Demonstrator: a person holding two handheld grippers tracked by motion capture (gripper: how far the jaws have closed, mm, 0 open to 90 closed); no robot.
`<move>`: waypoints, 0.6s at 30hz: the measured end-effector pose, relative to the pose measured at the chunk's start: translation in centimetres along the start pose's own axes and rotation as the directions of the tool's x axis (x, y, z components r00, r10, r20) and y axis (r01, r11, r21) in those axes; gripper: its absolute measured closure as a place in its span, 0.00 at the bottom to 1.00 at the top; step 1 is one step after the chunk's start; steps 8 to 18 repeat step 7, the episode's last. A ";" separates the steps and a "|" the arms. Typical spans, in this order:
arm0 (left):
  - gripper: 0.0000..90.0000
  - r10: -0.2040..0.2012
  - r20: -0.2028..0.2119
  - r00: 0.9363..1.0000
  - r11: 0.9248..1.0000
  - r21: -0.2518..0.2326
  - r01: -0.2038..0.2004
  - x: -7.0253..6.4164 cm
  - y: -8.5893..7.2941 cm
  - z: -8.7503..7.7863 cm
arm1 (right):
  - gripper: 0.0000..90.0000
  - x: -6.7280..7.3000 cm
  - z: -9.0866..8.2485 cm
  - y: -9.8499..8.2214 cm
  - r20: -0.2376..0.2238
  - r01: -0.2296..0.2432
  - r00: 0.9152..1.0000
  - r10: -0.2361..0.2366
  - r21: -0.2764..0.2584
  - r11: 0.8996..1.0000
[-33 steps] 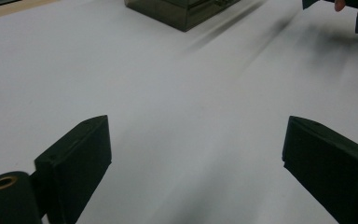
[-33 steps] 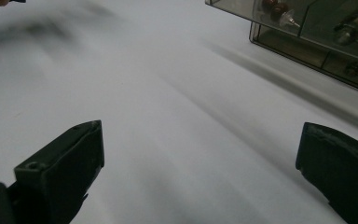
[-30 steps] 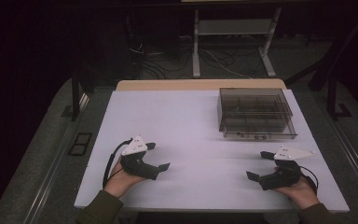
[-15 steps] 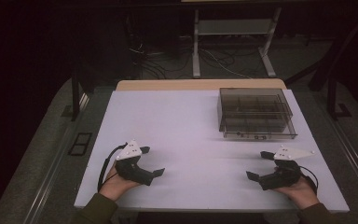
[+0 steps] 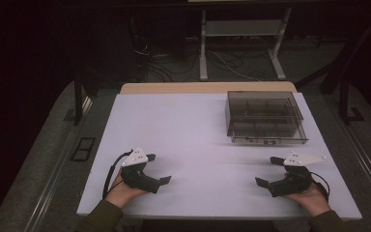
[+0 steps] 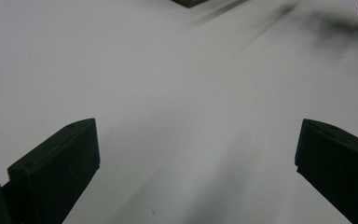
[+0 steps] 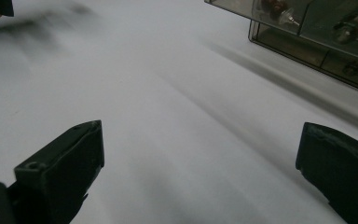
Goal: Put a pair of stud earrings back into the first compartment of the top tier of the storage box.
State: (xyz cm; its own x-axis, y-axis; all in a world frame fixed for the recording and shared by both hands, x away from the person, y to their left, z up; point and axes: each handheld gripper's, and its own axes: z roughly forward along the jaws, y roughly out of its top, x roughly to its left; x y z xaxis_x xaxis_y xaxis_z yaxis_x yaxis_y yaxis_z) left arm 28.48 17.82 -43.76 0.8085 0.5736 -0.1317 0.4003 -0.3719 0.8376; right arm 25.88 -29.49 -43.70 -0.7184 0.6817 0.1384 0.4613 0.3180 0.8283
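My left gripper and right gripper stand wide, empty. The smoky transparent compartment box, small metal parts inside, sits ahead of my right fingers, well apart.

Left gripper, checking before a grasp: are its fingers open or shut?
Open: the left gripper has its fingers far apart over bare white table.

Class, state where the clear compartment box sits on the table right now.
In the high view the clear compartment box sits at the table's far right, beyond the right gripper.
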 end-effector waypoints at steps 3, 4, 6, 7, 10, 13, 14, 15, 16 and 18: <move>0.00 0.006 0.006 1.000 1.000 -0.003 -0.006 -0.1 0.1 0.0 | 0.01 0.0 0.0 0.0 0.000 -0.003 1.000 0.003 -0.002 1.000; 0.00 0.003 0.007 1.000 1.000 -0.008 -0.003 -0.1 0.1 0.0 | 0.01 0.0 0.0 0.0 0.001 -0.002 1.000 0.002 -0.002 1.000; 0.00 0.002 0.009 1.000 1.000 -0.004 -0.002 -0.1 0.2 0.0 | 0.01 0.0 0.0 0.0 0.000 -0.002 1.000 0.002 -0.002 1.000; 0.00 0.005 0.010 1.000 1.000 -0.001 -0.005 -0.1 0.2 0.0 | 0.01 0.0 0.0 0.0 0.000 -0.002 1.000 0.002 -0.002 1.000; 0.00 0.005 0.010 1.000 1.000 -0.001 -0.005 -0.1 0.2 0.0 | 0.01 0.0 0.0 0.0 0.000 -0.002 1.000 0.002 -0.002 1.000; 0.00 0.005 0.010 1.000 1.000 -0.001 -0.005 -0.1 0.2 0.0 | 0.01 0.0 0.0 0.0 0.000 -0.002 1.000 0.002 -0.002 1.000; 0.00 0.005 0.010 1.000 1.000 -0.001 -0.005 -0.1 0.2 0.0 | 0.01 0.0 0.0 0.0 0.000 -0.002 1.000 0.002 -0.002 1.000; 0.00 0.005 0.010 1.000 1.000 -0.001 -0.005 -0.1 0.2 0.0 | 0.01 0.0 0.0 0.0 0.000 -0.002 1.000 0.002 -0.002 1.000; 0.00 0.005 0.010 1.000 1.000 -0.001 -0.005 -0.1 0.2 0.0 | 0.01 0.0 0.0 0.0 0.000 -0.002 1.000 0.002 -0.002 1.000; 0.00 0.005 0.010 1.000 1.000 -0.001 -0.005 -0.1 0.2 0.0 | 0.01 0.0 0.0 0.0 0.000 -0.002 1.000 0.002 -0.002 1.000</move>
